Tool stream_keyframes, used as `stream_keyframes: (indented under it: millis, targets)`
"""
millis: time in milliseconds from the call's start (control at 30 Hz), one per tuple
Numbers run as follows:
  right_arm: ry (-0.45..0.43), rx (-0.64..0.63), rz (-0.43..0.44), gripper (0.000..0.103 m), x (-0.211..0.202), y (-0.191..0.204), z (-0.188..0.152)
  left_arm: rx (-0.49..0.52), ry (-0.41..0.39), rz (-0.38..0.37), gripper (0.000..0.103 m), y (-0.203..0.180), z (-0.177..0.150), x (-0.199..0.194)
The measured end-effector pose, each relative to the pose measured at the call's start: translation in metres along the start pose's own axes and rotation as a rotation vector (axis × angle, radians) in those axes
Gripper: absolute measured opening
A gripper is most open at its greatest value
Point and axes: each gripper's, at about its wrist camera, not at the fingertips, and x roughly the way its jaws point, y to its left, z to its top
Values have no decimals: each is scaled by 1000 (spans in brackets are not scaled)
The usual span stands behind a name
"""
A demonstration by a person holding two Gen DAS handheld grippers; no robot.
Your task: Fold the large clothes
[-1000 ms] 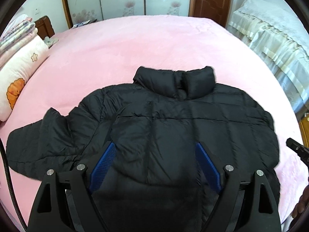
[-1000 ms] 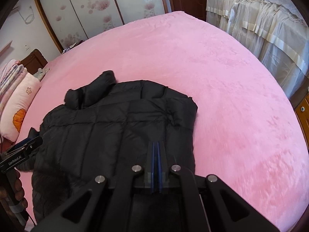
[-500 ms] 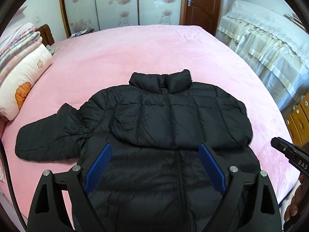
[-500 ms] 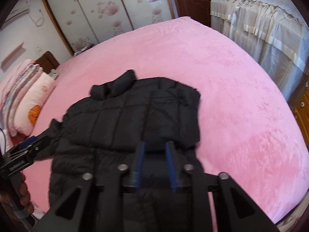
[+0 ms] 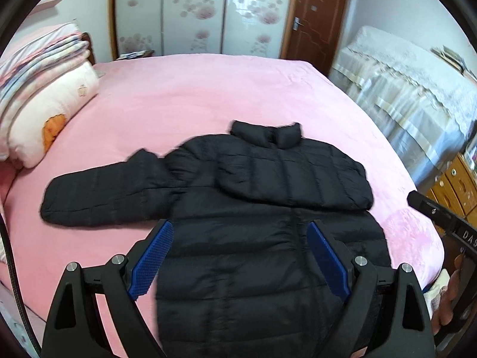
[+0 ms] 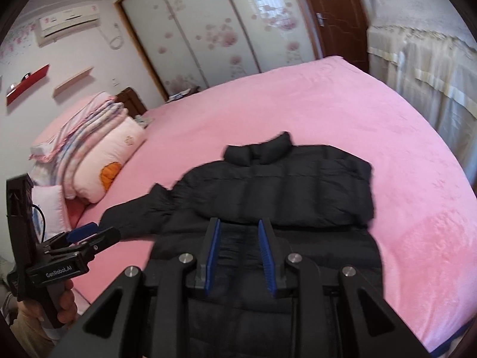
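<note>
Jacket [image 5: 268, 226] hem cut off—blurred.

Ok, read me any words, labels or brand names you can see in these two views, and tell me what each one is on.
"GenRobot.AI": white print on the body of the left gripper, seen from the right wrist.
"DAS": white letters on the body of the right gripper, cut off at the frame edge in the left wrist view.
Air conditioner: a red mark on its front, too blurred to read.
Nothing readable on the jacket.
</note>
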Motion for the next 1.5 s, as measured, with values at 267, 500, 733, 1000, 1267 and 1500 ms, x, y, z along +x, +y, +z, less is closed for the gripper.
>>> stream_keyframes:
  millis: [267,500,733,1000,1267,1500]
  targets:
    - [-42,-170,-78,26,34,93,17,-80,-51,126,90,127,9,-28]
    - [-23,-218,-53,26,93,150,25,-163,-27,166,90,222,8,-1]
    - [52,-268,-67,26,174,190,12,-311,95,157,90,309,-4,81]
    - [142,-289,-54,26,231,208,-8,-621,222,124,90,397,-37,173]
    - [191,-306,-46,26,254,208,-27,-844,296,135,90,433,-57,226]
    - [223,-304,-61,26,261,197,-38,-686,178,217,7,399,-36,222]
